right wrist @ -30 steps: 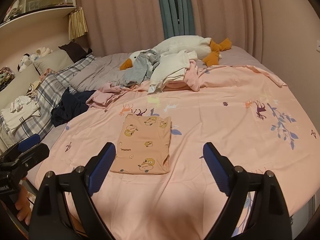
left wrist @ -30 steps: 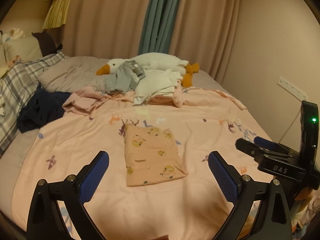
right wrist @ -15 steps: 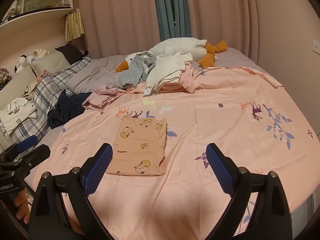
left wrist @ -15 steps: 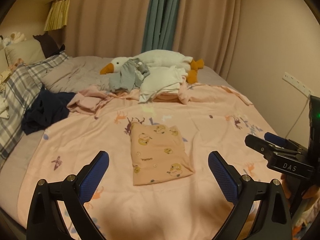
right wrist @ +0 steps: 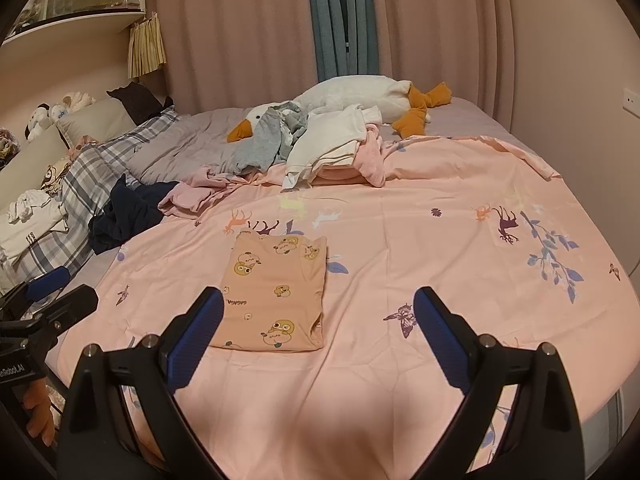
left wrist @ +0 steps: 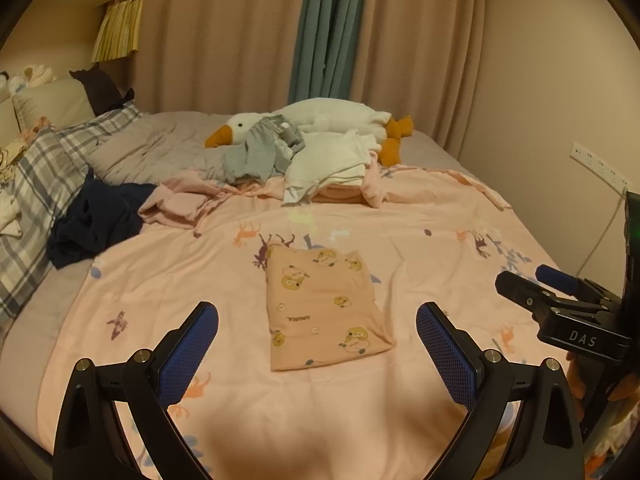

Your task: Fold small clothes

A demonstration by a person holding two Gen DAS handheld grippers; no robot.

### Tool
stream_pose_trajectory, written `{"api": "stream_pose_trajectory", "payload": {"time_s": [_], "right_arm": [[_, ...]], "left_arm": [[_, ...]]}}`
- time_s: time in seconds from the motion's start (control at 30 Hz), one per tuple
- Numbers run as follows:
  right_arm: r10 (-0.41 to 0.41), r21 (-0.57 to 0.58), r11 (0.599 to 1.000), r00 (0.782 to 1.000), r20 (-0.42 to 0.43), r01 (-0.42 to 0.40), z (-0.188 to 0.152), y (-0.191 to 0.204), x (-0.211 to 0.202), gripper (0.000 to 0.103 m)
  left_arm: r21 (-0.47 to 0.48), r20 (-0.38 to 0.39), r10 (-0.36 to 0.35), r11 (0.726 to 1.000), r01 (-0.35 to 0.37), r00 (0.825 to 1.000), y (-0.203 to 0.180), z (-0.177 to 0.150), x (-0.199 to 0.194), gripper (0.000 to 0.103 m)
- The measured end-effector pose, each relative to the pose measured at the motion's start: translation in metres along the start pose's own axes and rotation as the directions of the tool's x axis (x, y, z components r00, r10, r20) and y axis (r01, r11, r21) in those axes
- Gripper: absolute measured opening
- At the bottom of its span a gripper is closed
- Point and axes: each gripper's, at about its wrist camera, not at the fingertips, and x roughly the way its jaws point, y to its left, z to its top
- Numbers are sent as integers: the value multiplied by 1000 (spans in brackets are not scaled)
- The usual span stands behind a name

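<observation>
**Both grippers poised above a folded garment on the bed**

Nearest the cameras, the left gripper (left wrist: 317, 322) and the right gripper (right wrist: 318, 310) hang over the near edge of the bed, each with its blue-padded black fingers spread wide and holding nothing. Just beyond them, the peach cotton garment with yellow cartoon ducks (left wrist: 324, 308) lies flat as a neat rectangle on the pink animal-print bedsheet (right wrist: 440, 248), apart from both grippers. It appears already folded. The cloth is judged light, soft and limp: it would sag and unfold if lifted by one corner, so a pinch through all layers at a folded edge, one gripper on each side, seems the safest hold. Farther back lies the unfolded heap: a dark navy garment (left wrist: 96, 220), a crumpled pale pink garment (left wrist: 180, 206), a grey garment (right wrist: 264, 144) and a cream-white garment (right wrist: 328, 144), the last two draped against a white plush goose with orange beak and feet (left wrist: 340, 114). Beige curtains (left wrist: 224, 32) close the scene.
</observation>
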Motion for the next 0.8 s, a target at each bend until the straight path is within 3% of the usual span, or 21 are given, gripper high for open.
{"api": "stream_pose_trajectory", "payload": {"time_s": [0.8], "right_arm": [[-25,7,1000,1000,-12,25,1,-1,3,97]], "left_arm": [[0,-14,5,1000,-5,1000,-2,-1,5,99]]}}
